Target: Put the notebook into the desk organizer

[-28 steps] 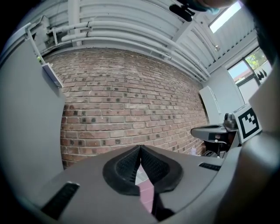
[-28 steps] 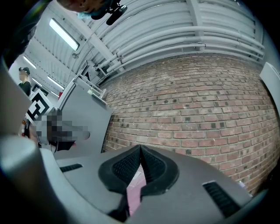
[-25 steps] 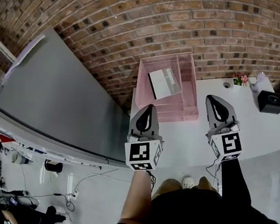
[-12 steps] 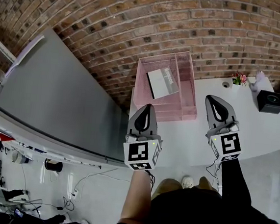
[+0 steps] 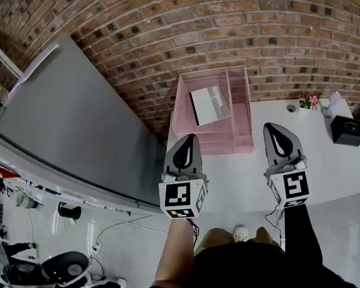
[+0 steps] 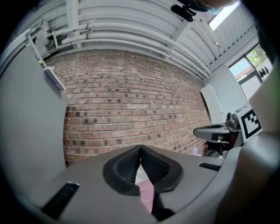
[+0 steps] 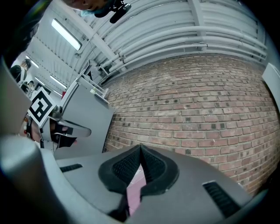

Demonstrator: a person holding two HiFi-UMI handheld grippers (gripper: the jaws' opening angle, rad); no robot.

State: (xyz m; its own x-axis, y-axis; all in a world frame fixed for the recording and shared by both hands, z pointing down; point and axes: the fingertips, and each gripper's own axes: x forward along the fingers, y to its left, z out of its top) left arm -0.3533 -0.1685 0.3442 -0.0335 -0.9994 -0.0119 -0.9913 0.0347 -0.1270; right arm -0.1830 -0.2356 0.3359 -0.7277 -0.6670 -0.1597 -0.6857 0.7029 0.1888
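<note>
Jaws pressed together, nothing gripped, on left gripper (image 5: 192,137) and right gripper (image 5: 273,126). Ahead of both sets of tips, well apart: notebook (image 5: 210,106), inside the wide left compartment of the pink desk organizer (image 5: 244,118) on the white table (image 5: 333,169).

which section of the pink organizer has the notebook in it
The wide section at the left of the desk organizer in the head view: the grey-white notebook sits in it. The narrower sections at its right and front look empty.
</note>
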